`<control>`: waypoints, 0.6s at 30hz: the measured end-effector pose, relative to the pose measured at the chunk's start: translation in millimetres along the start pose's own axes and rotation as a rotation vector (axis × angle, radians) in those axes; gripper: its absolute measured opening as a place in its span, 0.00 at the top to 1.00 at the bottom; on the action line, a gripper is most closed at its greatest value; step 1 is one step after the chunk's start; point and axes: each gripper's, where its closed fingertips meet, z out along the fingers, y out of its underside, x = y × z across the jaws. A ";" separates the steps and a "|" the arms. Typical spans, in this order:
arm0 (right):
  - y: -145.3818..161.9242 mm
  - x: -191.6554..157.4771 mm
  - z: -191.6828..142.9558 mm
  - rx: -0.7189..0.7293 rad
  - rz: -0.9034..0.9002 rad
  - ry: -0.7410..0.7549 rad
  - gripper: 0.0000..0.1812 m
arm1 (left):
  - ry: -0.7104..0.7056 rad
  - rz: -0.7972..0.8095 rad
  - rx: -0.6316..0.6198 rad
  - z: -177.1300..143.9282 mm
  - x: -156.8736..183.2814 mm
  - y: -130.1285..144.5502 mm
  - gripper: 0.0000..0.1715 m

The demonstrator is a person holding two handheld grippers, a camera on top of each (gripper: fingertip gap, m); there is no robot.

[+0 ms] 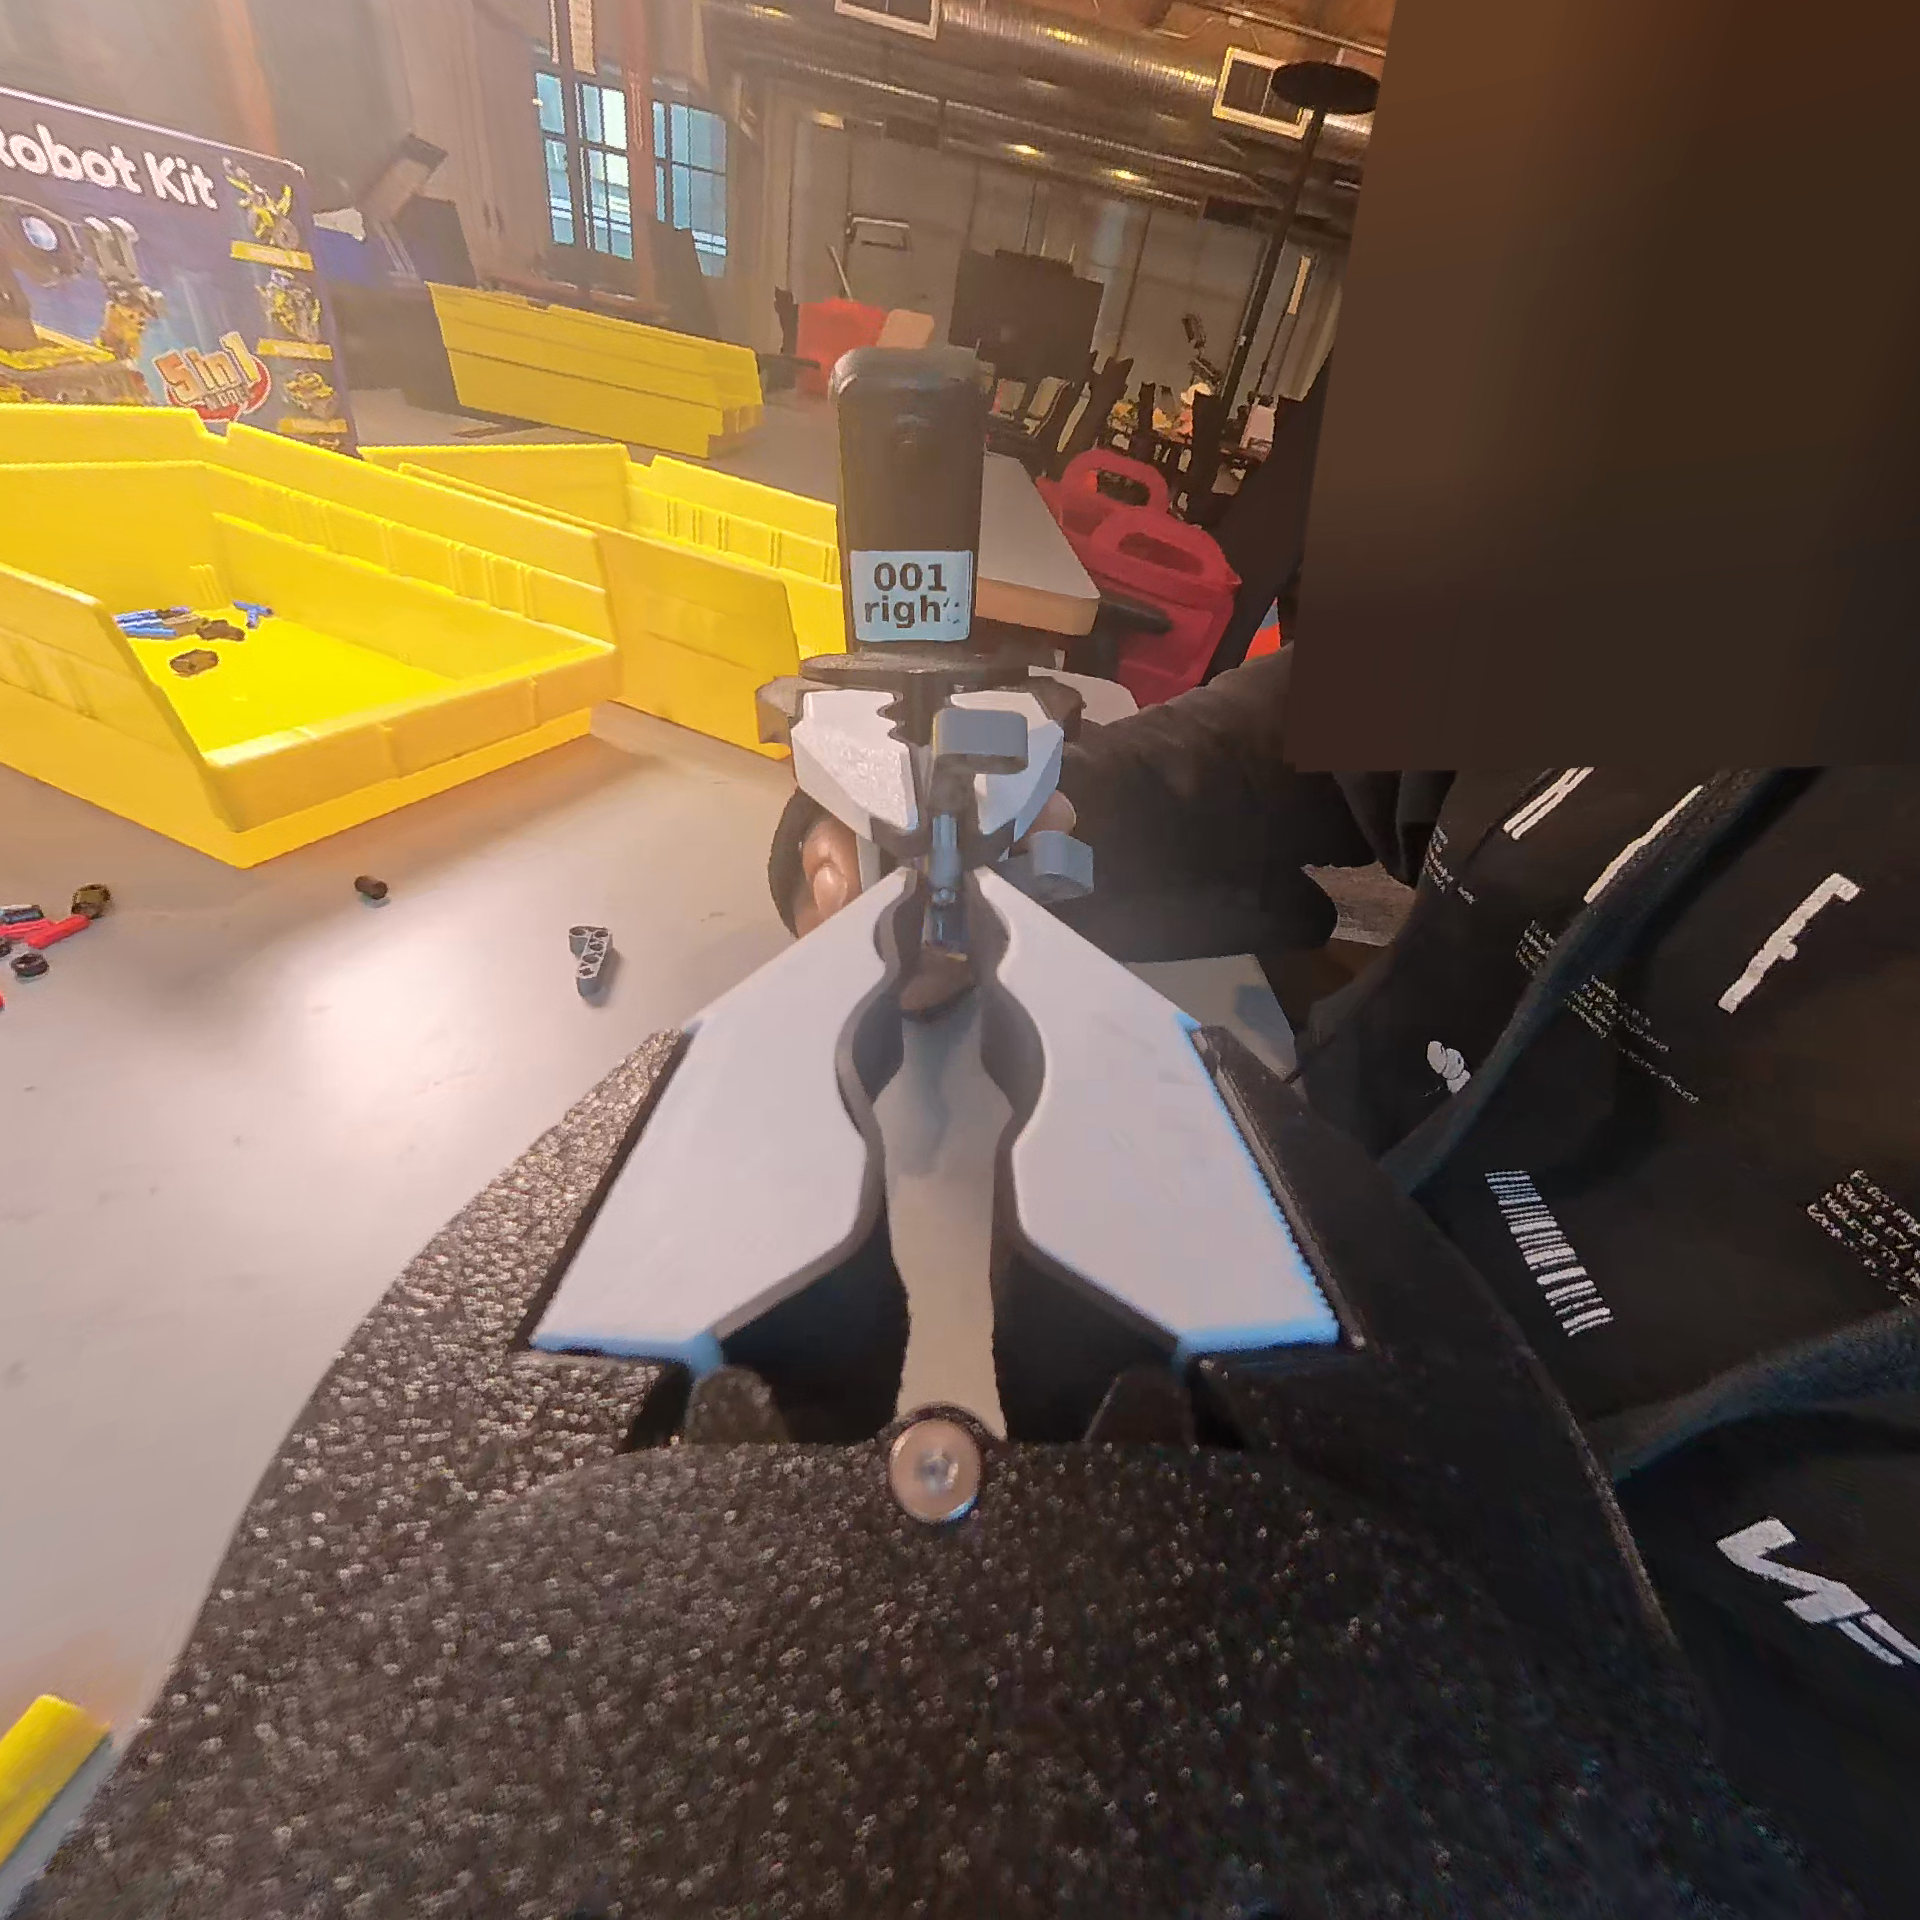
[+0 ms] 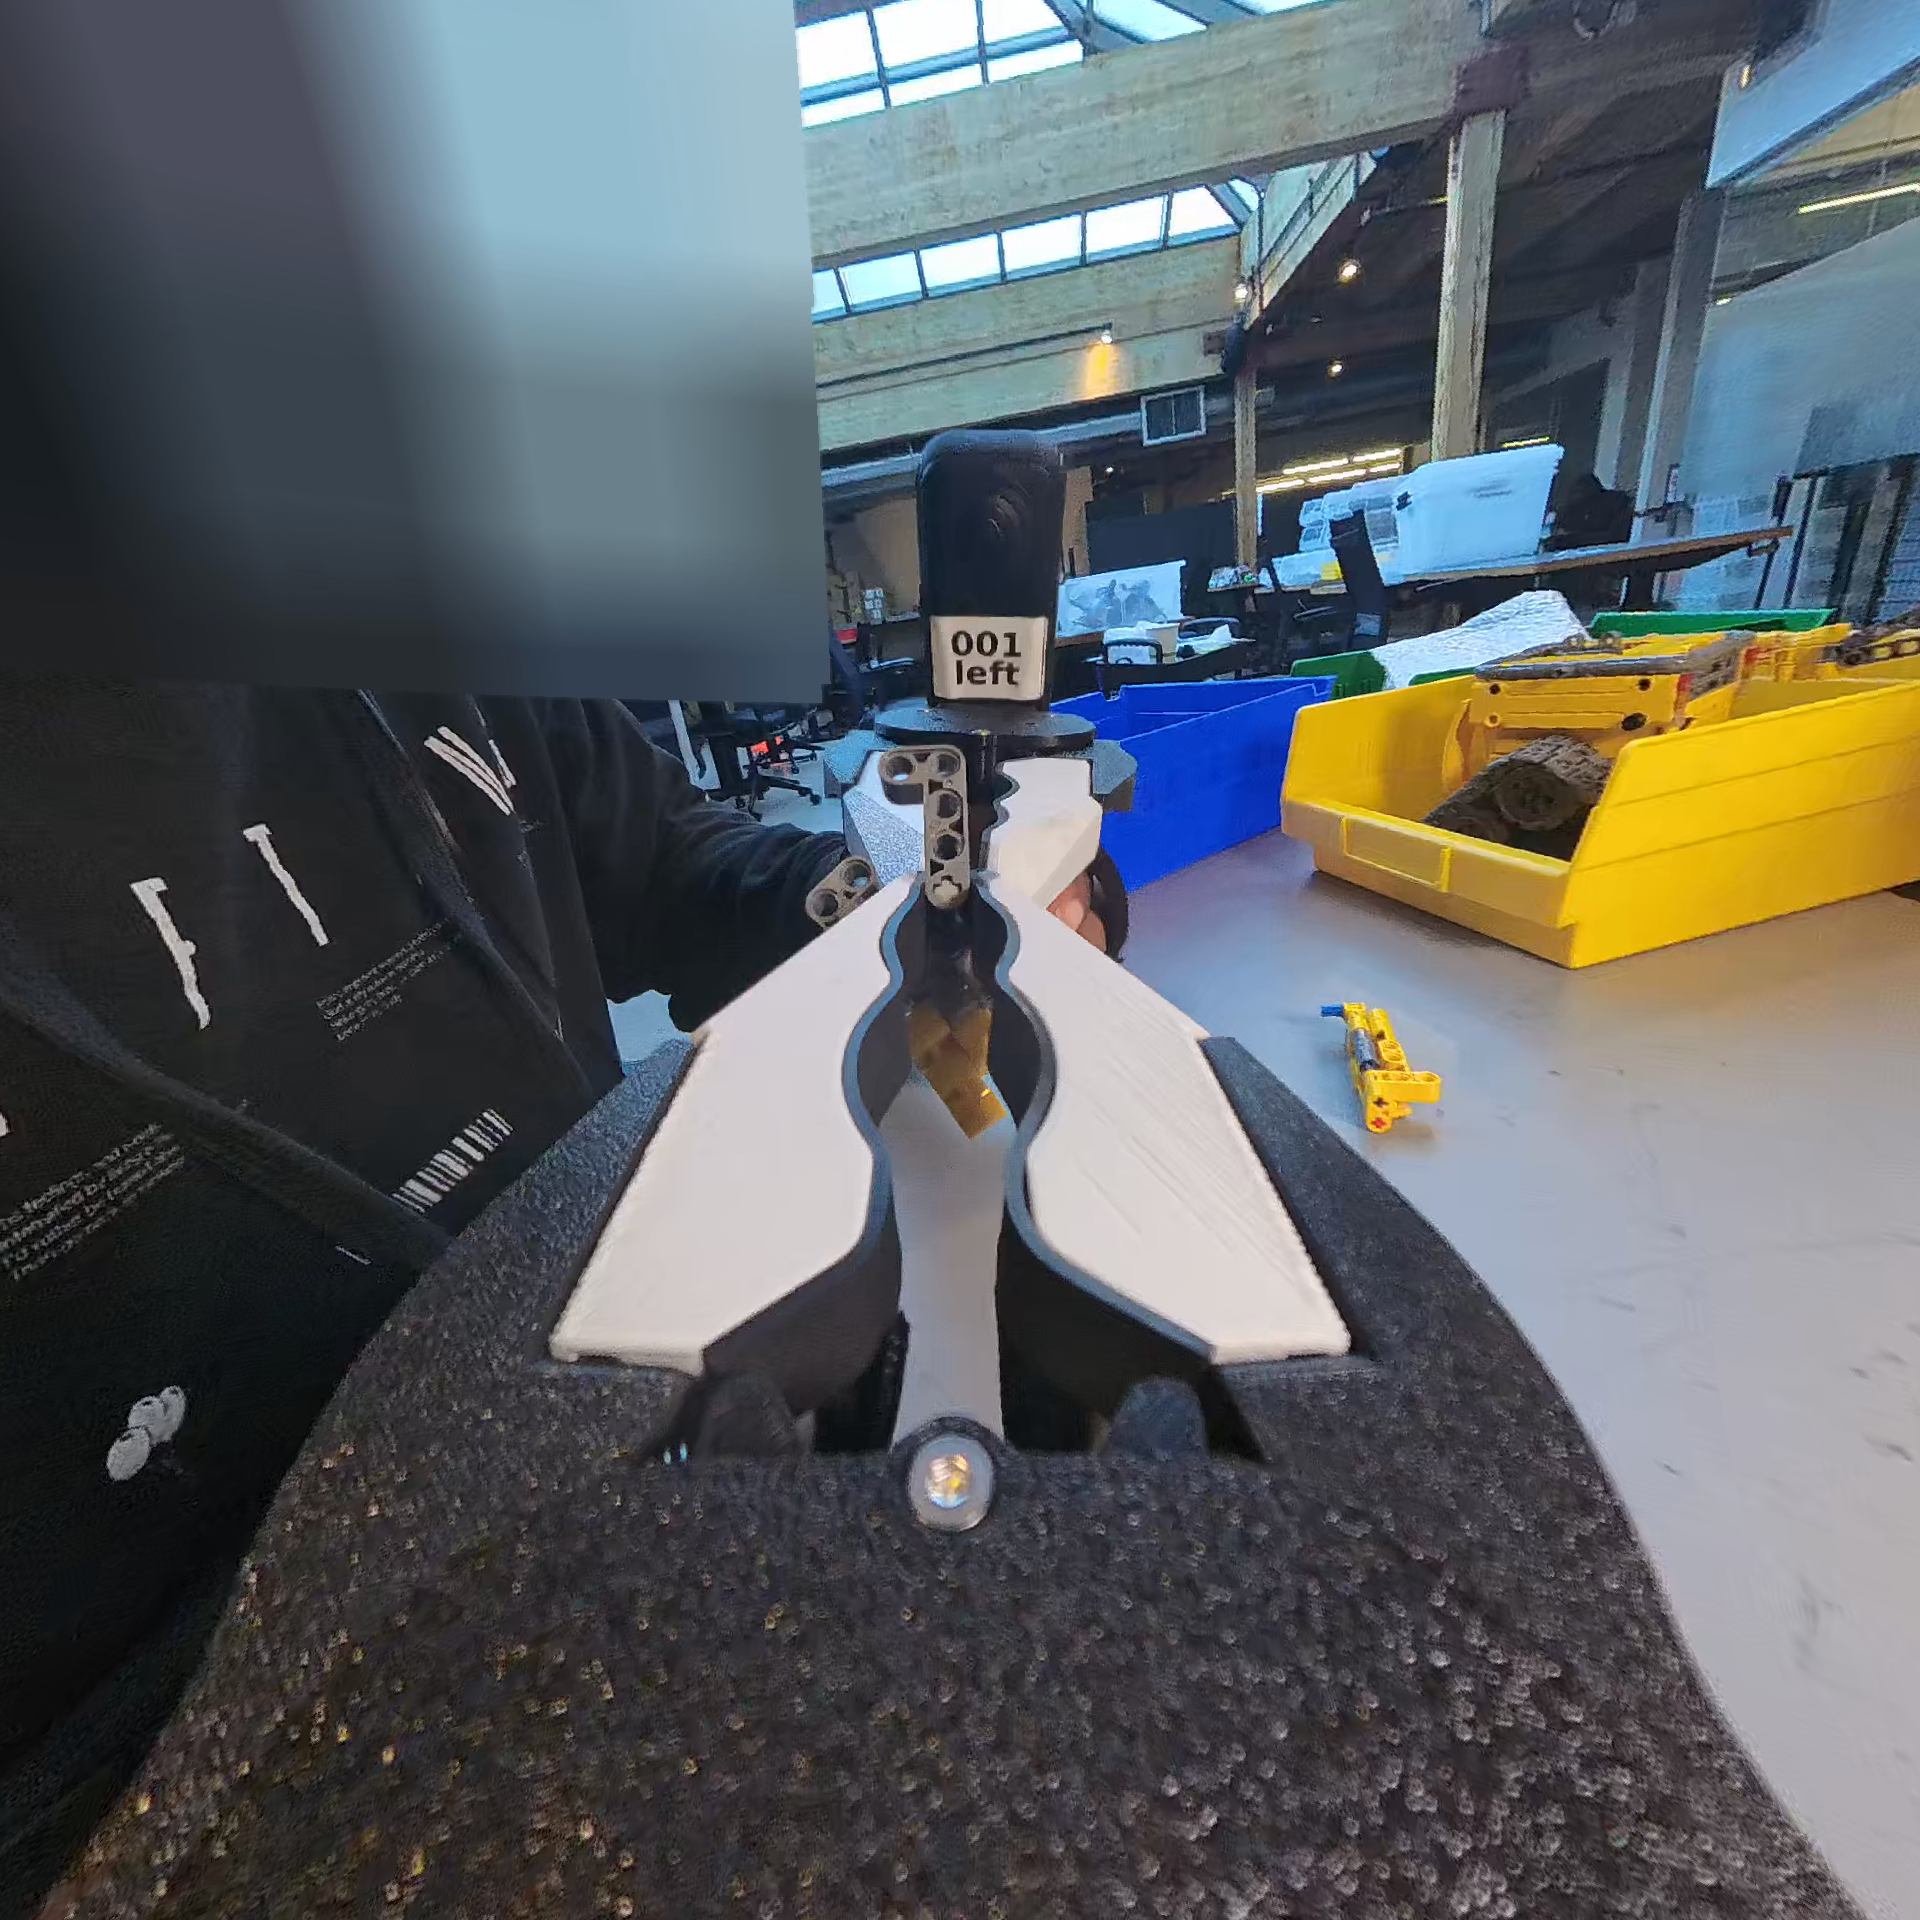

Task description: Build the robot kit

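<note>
My two grippers face each other tip to tip above a grey table (image 1: 260,1091). My left gripper (image 1: 940,909) is shut on a small dark brown piece (image 1: 935,987) at the foot of a grey toy-brick beam (image 1: 971,743), seen edge-on. My right gripper (image 2: 945,904) is shut on a tan cross-shaped axle piece (image 2: 958,1065). The grey L-shaped beam with holes (image 2: 938,810) stands up from its tips. A second short grey beam (image 2: 842,894) sticks out to one side. Each view shows the other gripper (image 1: 925,769) (image 2: 1039,831) right behind the beam, in a hand.
Yellow bins (image 1: 364,717) with a few small parts and a toy kit box (image 1: 156,260) stand at the left. Loose parts (image 1: 594,956) (image 1: 52,925) lie on the table. A yellow bin with tracks (image 2: 1455,862), a blue bin (image 2: 1195,779) and a small yellow assembly (image 2: 1382,1070) are on the right. A person in black clothing (image 2: 260,987) is close. Less than 4 cm separates the two grippers' tips.
</note>
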 end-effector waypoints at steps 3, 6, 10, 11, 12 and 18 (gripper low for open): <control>1.5 0.3 0.0 -0.002 0.022 -0.015 0.96 | -0.011 0.022 -0.017 -1.8 -0.1 0.2 0.97; 5.3 -0.5 -0.8 -0.029 0.008 -0.023 0.96 | -0.037 0.081 -0.060 -1.8 0.1 4.2 0.97; 12.0 2.0 -3.6 -0.106 -0.047 -0.007 0.94 | -0.064 0.134 -0.099 -3.7 -1.6 7.8 0.97; 14.5 3.5 -4.9 -0.133 -0.070 0.003 0.94 | -0.072 0.147 -0.111 -4.2 -2.7 9.5 0.97; 15.8 4.5 -5.9 -0.151 -0.087 0.011 0.94 | -0.076 0.156 -0.122 -4.7 -3.8 11.3 0.97; 18.7 6.8 -8.1 -0.204 -0.154 0.041 0.93 | -0.095 0.164 -0.163 -5.8 -10.2 19.5 0.97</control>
